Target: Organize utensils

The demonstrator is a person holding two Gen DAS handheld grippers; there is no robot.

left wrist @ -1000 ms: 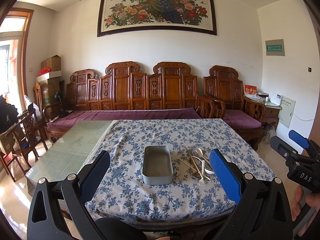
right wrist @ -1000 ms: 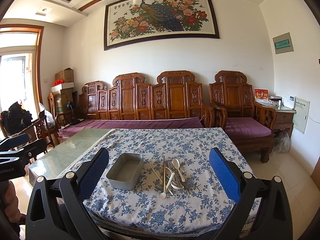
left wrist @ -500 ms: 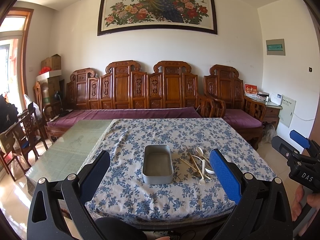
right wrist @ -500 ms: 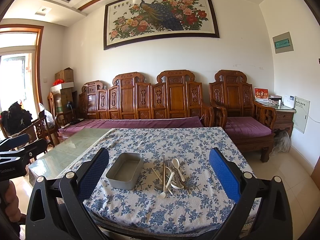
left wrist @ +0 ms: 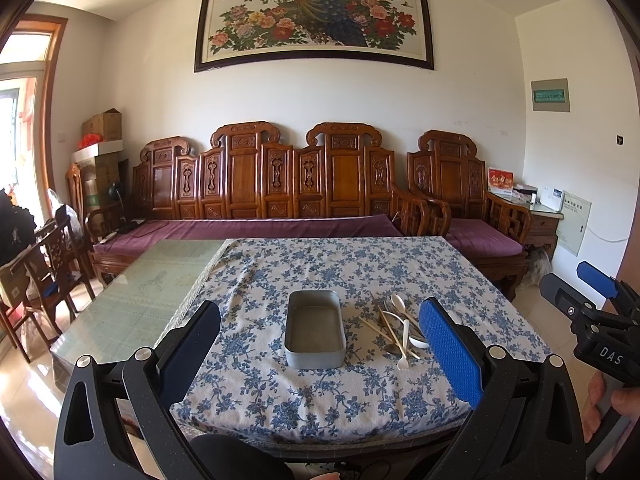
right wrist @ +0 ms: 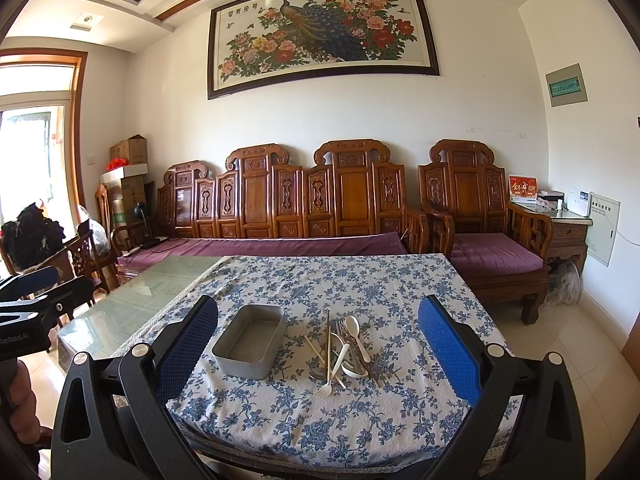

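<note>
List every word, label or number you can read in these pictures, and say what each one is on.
"DAS": white letters on the black body of the right gripper.
"...nRobot.AI": partly cut off, on the body of the left gripper.
Painting: characters along its top, too small to read.
Red card on the side table: gold characters, blurred.
Wall panel: unreadable.

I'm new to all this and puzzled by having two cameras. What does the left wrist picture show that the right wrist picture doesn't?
Only the left wrist view shows the right gripper at its right edge. Only the right wrist view shows the left gripper at its left edge. Both show the grey metal tray with nothing in it, the utensil pile beside it, and the floral tablecloth; both grippers' fingers are spread wide.
</note>
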